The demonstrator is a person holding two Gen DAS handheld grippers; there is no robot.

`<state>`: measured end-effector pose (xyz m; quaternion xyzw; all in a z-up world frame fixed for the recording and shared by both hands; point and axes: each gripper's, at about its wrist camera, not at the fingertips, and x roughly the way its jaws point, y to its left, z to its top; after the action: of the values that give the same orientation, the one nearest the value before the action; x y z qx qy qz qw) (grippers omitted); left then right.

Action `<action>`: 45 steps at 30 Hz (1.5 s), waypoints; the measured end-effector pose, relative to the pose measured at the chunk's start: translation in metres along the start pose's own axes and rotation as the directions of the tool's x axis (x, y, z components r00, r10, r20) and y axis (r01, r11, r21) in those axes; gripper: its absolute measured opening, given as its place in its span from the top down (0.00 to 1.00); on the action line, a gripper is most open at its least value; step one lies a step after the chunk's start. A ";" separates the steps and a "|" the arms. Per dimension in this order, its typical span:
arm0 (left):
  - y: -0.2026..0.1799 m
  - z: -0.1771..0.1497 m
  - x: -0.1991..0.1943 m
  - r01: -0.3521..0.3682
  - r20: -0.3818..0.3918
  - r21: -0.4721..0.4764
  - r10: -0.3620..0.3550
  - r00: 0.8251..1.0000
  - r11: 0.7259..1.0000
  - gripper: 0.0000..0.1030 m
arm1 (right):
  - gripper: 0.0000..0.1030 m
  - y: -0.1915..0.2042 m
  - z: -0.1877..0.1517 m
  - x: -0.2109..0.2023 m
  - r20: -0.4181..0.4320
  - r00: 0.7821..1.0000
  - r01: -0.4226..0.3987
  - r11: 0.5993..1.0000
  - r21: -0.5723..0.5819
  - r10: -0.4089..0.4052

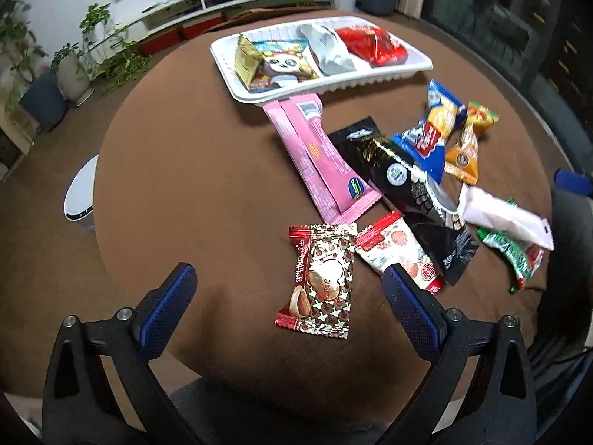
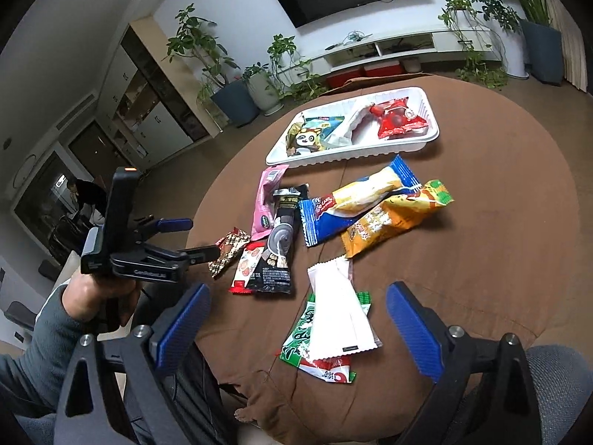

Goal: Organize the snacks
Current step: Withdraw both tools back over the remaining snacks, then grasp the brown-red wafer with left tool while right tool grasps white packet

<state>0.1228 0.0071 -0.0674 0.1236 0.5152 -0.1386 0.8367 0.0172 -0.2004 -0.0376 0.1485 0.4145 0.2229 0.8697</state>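
A white tray (image 1: 229, 74) at the table's far side holds a panda packet (image 1: 283, 65), a silver packet (image 1: 328, 50) and a red packet (image 1: 374, 44). Loose snacks lie nearer: a pink bar (image 1: 322, 163), a black bar (image 1: 407, 193), a blue packet (image 1: 430, 129), an orange packet (image 1: 467, 144), a white packet (image 2: 343, 315) over a green one (image 2: 296, 341). My left gripper (image 1: 289, 289) is open, its fingers either side of a red-gold nut candy (image 1: 320, 282). My right gripper (image 2: 296, 315) is open above the white packet.
The round table has a brown cloth (image 1: 185, 185). A white bin (image 1: 79, 200) stands on the floor to the left. Potted plants (image 2: 229, 85) and a TV shelf stand beyond. The left gripper (image 2: 178, 237) shows at the table's left edge in the right wrist view.
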 end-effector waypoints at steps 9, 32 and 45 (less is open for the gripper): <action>0.000 0.005 0.021 0.029 -0.084 0.022 -0.027 0.996 0.999 0.28 | 0.05 -0.002 0.000 0.003 -0.009 1.000 -0.001 1.000 0.011 0.001; -0.008 0.008 0.031 0.110 -0.132 0.056 -0.102 0.986 0.992 0.73 | 0.05 -0.002 -0.001 0.002 -0.002 1.000 -0.004 1.000 0.009 0.004; 0.003 -0.010 0.019 0.117 -0.047 -0.011 -0.117 0.992 0.993 0.82 | 0.10 -0.003 -0.003 0.008 -0.025 0.999 0.027 1.000 0.004 -0.026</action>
<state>0.1239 0.0117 -0.0881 0.0930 0.5419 -0.1824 0.8151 0.0199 -0.1985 -0.0459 0.1420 0.4278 0.2124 0.8670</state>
